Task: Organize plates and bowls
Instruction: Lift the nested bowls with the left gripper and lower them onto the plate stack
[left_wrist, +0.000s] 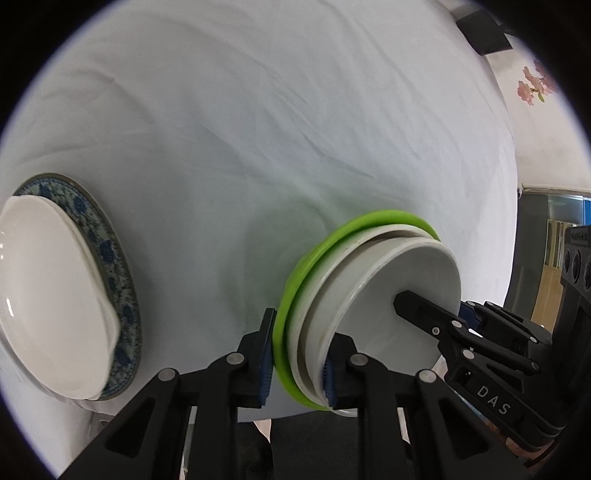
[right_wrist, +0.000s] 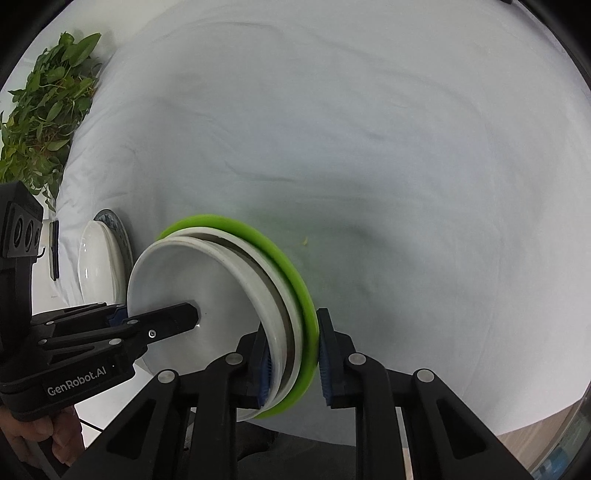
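Observation:
A stack of two white bowls (left_wrist: 402, 295) on a green plate (left_wrist: 295, 295) rests on the white cloth near the table's front edge. My left gripper (left_wrist: 297, 362) is shut on the stack's rim from one side. My right gripper (right_wrist: 293, 363) is shut on the rim from the opposite side; it also shows in the left wrist view (left_wrist: 436, 317) with one finger inside the top bowl. The stack shows in the right wrist view as well (right_wrist: 207, 280). A white oval dish (left_wrist: 51, 302) sits on a blue-patterned plate (left_wrist: 118, 280) at the left.
The white tablecloth (left_wrist: 277, 129) is wrinkled and stretches far back. A leafy plant (right_wrist: 44, 110) stands beyond the table's left edge. The dish pair shows small in the right wrist view (right_wrist: 99, 262). The cloth's front edge (right_wrist: 443, 424) is close to the stack.

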